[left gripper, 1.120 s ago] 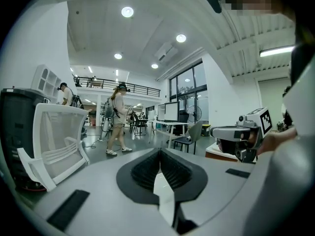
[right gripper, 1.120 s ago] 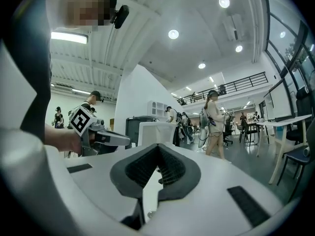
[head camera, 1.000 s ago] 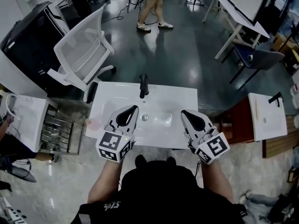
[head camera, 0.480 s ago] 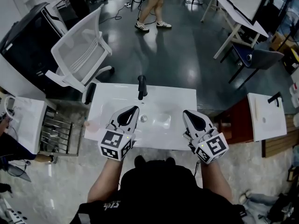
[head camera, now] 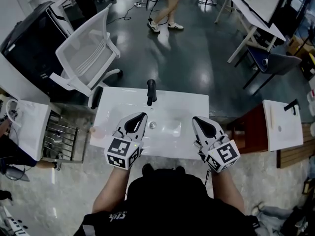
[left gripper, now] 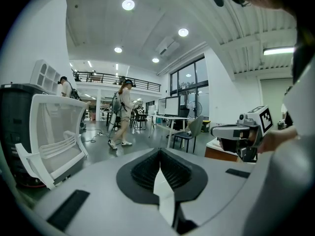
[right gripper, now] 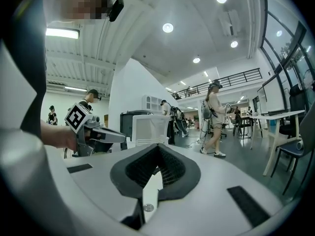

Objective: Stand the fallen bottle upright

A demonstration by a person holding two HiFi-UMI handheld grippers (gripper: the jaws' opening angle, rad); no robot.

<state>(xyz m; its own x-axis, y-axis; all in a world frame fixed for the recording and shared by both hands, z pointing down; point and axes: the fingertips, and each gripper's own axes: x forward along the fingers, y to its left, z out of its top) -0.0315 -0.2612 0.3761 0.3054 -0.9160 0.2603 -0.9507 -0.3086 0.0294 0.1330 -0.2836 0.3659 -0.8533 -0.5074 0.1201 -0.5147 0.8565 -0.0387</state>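
No bottle shows clearly in any view. A small pale pink thing point(head camera: 97, 131) lies at the left rim of the white washbasin point(head camera: 187, 102); I cannot tell what it is. The basin has a black tap point(head camera: 151, 90) at its far side and a drain point(head camera: 152, 125) in the middle. My left gripper point(head camera: 142, 114) hangs over the basin's near left part, shut, with nothing held point(left gripper: 160, 150). My right gripper point(head camera: 194, 118) hangs over the near right part, also shut and empty point(right gripper: 158, 145). Both point away from me, roughly level.
A white mesh chair point(head camera: 86, 53) stands behind the basin to the left, next to a black cabinet point(head camera: 29, 38). A metal rack point(head camera: 61, 139) sits left of the basin, a second white basin point(head camera: 280, 127) to the right. A person point(head camera: 167, 4) walks at the back.
Both grippers stay where they were over the basin's near edge. The person at the back has taken a step.
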